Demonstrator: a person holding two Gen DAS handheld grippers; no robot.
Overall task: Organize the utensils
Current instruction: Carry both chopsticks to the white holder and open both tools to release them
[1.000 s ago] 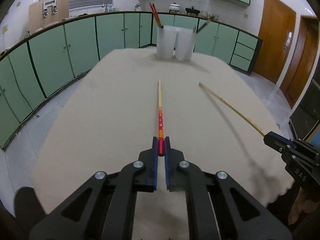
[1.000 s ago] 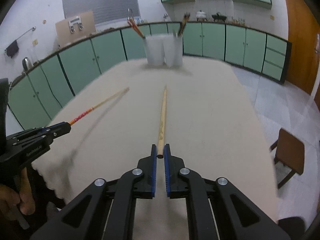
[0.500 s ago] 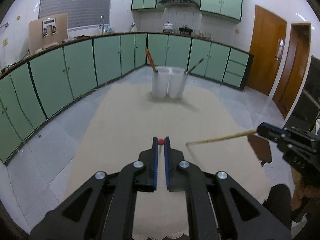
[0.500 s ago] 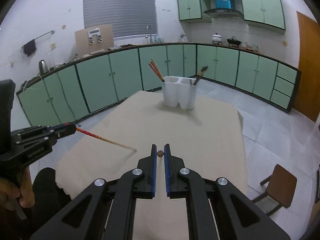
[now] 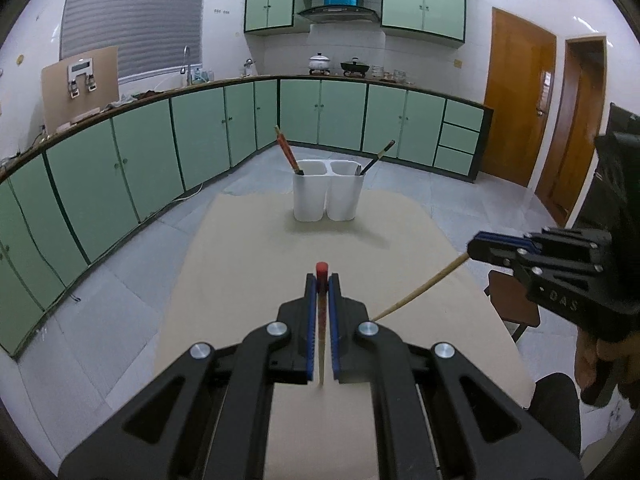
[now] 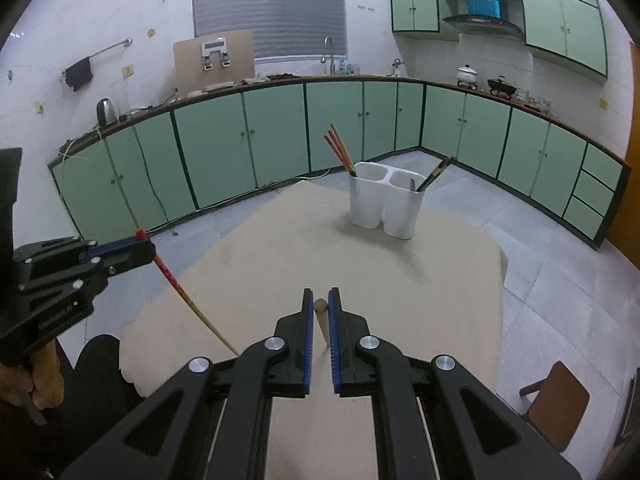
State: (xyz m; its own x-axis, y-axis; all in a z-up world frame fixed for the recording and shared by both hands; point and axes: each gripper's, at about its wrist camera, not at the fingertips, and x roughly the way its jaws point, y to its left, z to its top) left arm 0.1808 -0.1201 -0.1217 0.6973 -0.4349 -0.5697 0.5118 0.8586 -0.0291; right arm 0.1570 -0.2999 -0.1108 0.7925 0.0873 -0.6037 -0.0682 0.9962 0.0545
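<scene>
Left wrist view
Left gripper point(image 5: 322, 280): your jaws are clamped on the red-topped chopstick point(image 5: 321, 312), near its red end.
Red-topped chopstick: it stands close to upright between your jaws, red cap above them, pale tip hanging below, clear of the desk point(image 5: 248, 280).
Right gripper point(image 5: 480, 246): you see it at the right edge, its jaws closed on the top end of the plain wooden chopstick point(image 5: 420, 290).
Plain wooden chopstick: it slants down and to the left from that gripper, above the desk.
Utensil holder point(image 5: 328, 196): white, two compartments, standing at the far end of the desk, well apart from both grippers. The left compartment holds red chopsticks, the right one a dark utensil.

Right wrist view
Right gripper point(image 6: 321, 308): your jaws are clamped on the plain wooden chopstick point(image 6: 321, 316); its rounded end shows at the jaw tips and its shaft points down.
Left gripper point(image 6: 142, 250): you see it at the left, jaws shut on the red-topped chopstick point(image 6: 188, 300), which slants down and to the right over the near edge of the desk point(image 6: 400, 280).
Utensil holder point(image 6: 384, 204): at the far side of the desk, red chopsticks in its left compartment, dark utensil in the right.
</scene>
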